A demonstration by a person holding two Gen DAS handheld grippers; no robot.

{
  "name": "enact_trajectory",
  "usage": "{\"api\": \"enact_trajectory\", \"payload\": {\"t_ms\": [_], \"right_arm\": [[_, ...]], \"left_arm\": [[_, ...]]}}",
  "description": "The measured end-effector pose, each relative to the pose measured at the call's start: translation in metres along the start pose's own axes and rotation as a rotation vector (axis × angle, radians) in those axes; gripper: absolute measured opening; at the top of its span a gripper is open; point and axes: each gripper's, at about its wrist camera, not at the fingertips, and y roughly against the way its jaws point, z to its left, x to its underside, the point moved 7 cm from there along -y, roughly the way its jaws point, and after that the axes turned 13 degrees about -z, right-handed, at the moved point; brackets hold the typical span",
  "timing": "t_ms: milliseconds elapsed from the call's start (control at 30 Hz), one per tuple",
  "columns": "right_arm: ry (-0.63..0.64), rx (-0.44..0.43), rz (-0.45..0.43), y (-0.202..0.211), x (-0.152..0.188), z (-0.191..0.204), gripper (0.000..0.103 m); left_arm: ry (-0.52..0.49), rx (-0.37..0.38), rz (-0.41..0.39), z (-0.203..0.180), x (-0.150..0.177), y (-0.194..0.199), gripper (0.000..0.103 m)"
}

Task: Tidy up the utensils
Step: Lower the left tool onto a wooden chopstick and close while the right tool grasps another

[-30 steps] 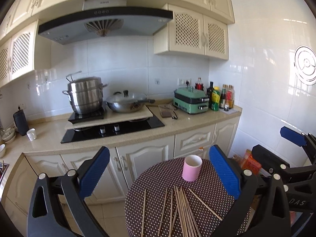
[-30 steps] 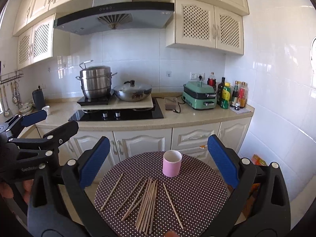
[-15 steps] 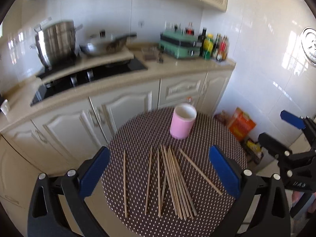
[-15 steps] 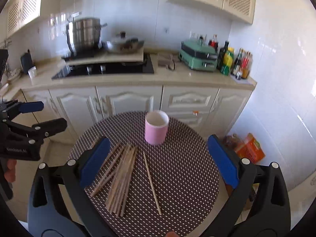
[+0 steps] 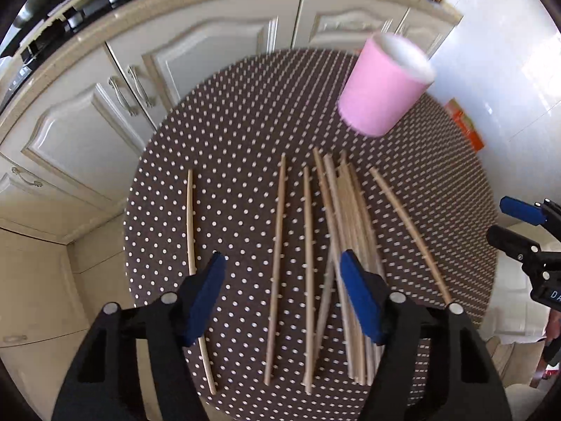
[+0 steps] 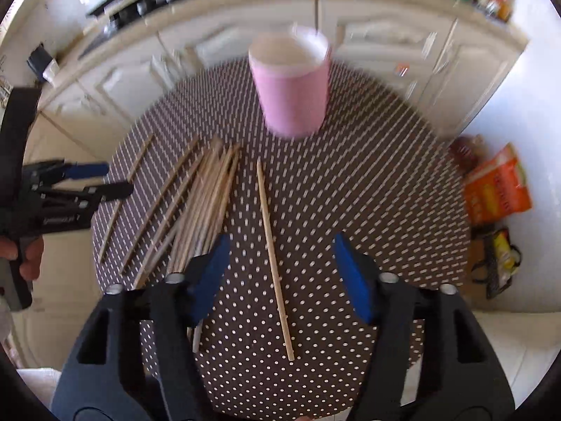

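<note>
Several wooden chopsticks (image 5: 345,245) lie on a round brown polka-dot table (image 5: 228,133); they also show in the right wrist view (image 6: 207,203). A pink cup (image 5: 384,87) stands upright beyond them, also in the right wrist view (image 6: 292,87). My left gripper (image 5: 280,291) is open above the near ends of the chopsticks, holding nothing. My right gripper (image 6: 280,273) is open above one chopstick lying apart (image 6: 273,256), holding nothing. Each gripper shows at the other view's edge.
Cream kitchen cabinets (image 5: 175,63) under a counter stand behind the table. An orange package (image 6: 498,189) and a bag lie on the floor to the right. The table edge curves close to both grippers.
Both grippers have tilted down and moved closer to the table. Their jaws have narrowed but stay open. The chopsticks and cup have not moved.
</note>
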Motion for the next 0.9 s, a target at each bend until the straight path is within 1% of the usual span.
{"api": "enact_trajectory", "payload": {"t_ms": [33,100,167,300,333,400,467,500,700,733,833,867,900], "right_arm": [[-0.007,-0.011,0.032,-0.011,0.004,-0.002,0.050],[-0.015,-0.029,0.082,-0.029,0.013,-0.004,0.047],[-0.017,-0.049,0.124,-0.041,0.020,-0.004,0.047],[-0.011,-0.078,0.177,-0.061,0.030,-0.002,0.043],[-0.011,-0.081,0.184,-0.065,0.031,-0.002,0.042],[-0.009,-0.087,0.201,-0.071,0.033,0.000,0.039],[-0.005,-0.091,0.211,-0.076,0.033,0.002,0.036],[0.003,-0.089,0.214,-0.079,0.033,0.003,0.036],[0.069,-0.082,0.234,-0.099,0.029,0.018,0.032],[0.083,-0.073,0.240,-0.101,0.027,0.022,0.031],[0.115,-0.062,0.259,-0.114,0.022,0.037,0.027],[0.133,-0.053,0.258,-0.117,0.021,0.041,0.026],[0.143,-0.048,0.262,-0.123,0.018,0.046,0.026]], "left_arm": [[-0.005,0.001,0.024,0.002,0.002,-0.010,0.061],[-0.022,-0.015,0.061,0.005,0.006,-0.024,0.054],[-0.025,-0.018,0.082,0.007,0.009,-0.034,0.051],[-0.036,-0.033,0.123,0.008,0.013,-0.051,0.046],[-0.035,-0.035,0.131,0.009,0.015,-0.054,0.045],[-0.036,-0.044,0.145,0.010,0.017,-0.061,0.039],[-0.033,-0.045,0.156,0.012,0.019,-0.068,0.037],[-0.031,-0.044,0.162,0.012,0.021,-0.070,0.034],[-0.024,-0.050,0.156,0.015,0.019,-0.082,0.032],[-0.031,-0.054,0.156,0.020,0.014,-0.086,0.032],[-0.058,-0.076,0.155,0.013,0.008,-0.086,0.030],[-0.063,-0.083,0.155,0.003,0.007,-0.084,0.029],[-0.073,-0.090,0.156,0.002,0.005,-0.088,0.029]]}}
